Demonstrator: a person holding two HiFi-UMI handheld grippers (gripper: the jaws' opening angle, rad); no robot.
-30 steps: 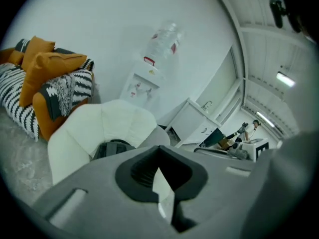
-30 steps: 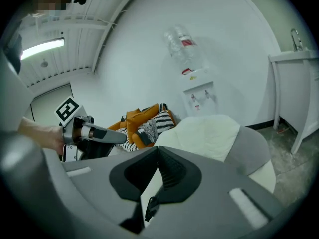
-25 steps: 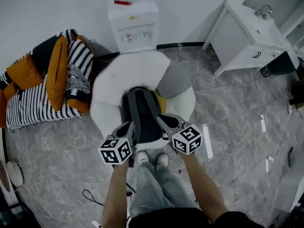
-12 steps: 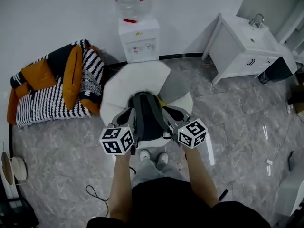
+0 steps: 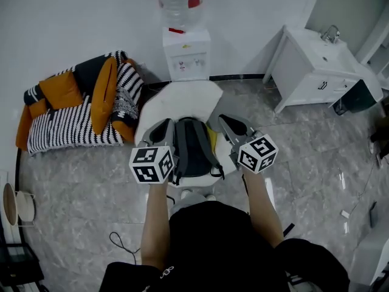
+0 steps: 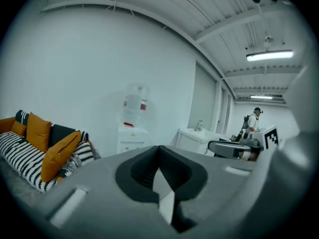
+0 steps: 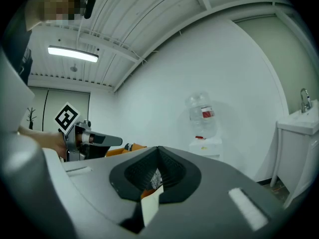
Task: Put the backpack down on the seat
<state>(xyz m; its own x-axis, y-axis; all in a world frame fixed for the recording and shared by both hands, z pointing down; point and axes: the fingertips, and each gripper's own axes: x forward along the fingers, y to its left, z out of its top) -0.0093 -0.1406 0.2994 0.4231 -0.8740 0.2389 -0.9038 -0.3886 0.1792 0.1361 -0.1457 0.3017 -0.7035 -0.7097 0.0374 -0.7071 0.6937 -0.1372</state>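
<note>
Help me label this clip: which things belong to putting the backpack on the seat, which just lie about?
Job: dark grey fabric backpack; white round padded seat; left gripper; right gripper, both shut, empty.
Lying about: white water dispenser; black-and-white striped sofa; white sink cabinet.

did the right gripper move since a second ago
Yes: the right gripper has drawn rightward off the backpack, out toward the white chair's right edge.

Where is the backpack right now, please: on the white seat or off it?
On it. In the head view the backpack rests on the white seat, its straps facing up.
</note>
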